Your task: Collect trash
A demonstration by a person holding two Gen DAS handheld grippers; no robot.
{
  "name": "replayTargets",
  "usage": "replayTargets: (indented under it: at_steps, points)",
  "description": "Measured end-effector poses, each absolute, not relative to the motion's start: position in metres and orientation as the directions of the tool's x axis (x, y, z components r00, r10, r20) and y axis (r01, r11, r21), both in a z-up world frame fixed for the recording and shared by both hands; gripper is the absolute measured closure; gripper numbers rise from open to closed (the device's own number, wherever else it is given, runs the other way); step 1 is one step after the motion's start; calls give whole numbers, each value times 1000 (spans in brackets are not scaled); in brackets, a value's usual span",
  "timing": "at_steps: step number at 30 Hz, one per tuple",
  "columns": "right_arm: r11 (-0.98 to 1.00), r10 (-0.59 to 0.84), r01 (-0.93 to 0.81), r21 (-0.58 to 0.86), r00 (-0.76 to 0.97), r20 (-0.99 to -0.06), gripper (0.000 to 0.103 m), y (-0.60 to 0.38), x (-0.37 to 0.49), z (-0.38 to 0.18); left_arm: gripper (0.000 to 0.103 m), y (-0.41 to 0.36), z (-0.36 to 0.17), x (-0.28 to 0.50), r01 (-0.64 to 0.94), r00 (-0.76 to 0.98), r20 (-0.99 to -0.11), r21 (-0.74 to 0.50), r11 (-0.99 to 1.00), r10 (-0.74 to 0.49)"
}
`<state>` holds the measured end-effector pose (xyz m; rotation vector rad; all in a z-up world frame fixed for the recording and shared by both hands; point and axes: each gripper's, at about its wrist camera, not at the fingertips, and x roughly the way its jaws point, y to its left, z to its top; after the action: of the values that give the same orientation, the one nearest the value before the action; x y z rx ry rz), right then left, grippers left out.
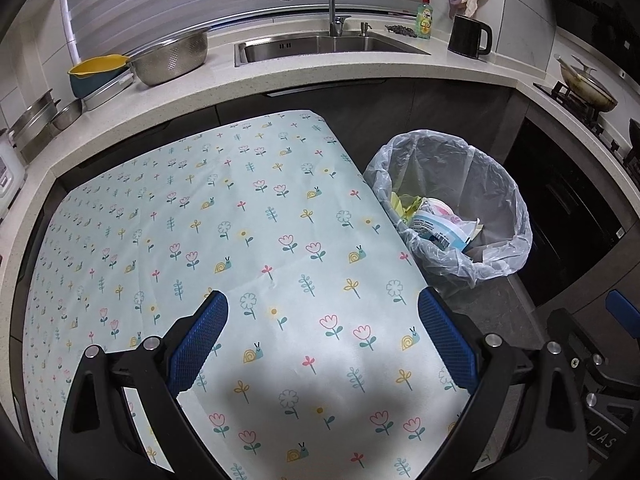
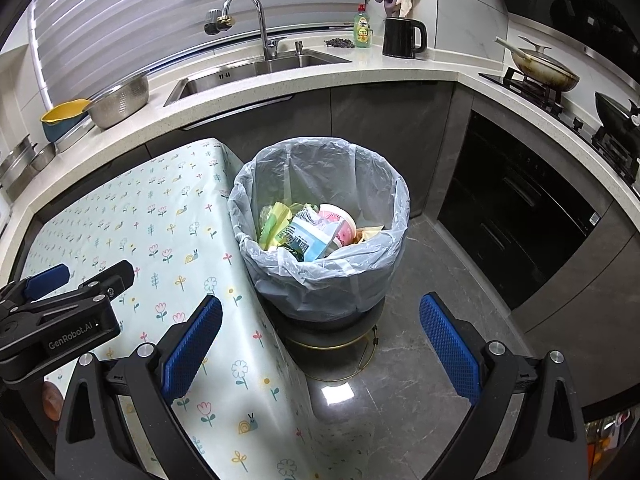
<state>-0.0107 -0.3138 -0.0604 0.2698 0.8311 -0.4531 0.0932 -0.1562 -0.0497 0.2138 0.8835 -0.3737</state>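
Observation:
A trash bin (image 2: 320, 280) lined with a clear plastic bag stands on a round stool beside the table; it also shows in the left wrist view (image 1: 496, 200). Inside lie yellow wrappers (image 2: 272, 220), a blue-white carton (image 2: 308, 236) and a pink-white cup (image 2: 340, 220). My left gripper (image 1: 322, 320) is open and empty above the floral tablecloth (image 1: 240, 240). My right gripper (image 2: 320, 328) is open and empty, held in front of the bin over the table edge and floor. The left gripper's body (image 2: 60, 304) shows in the right wrist view.
A kitchen counter (image 1: 280, 76) wraps around behind, with a sink (image 1: 320, 44), steel colander (image 1: 172, 58), yellow bowl (image 1: 96, 66), black kettle (image 1: 468, 38) and dish soap (image 1: 425, 18). A stove with a pan (image 2: 544, 68) stands at right above a dark oven (image 2: 520, 216). Grey floor (image 2: 420, 360) lies beside the table.

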Motion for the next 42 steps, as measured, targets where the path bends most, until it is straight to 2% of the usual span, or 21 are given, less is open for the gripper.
replayTargets:
  at_steps: [42]
  points:
    - [879,-268,475,46,572,-776,8,-310,-8,-72,12,-152,-64,94,395,566,-801,54,917,-197]
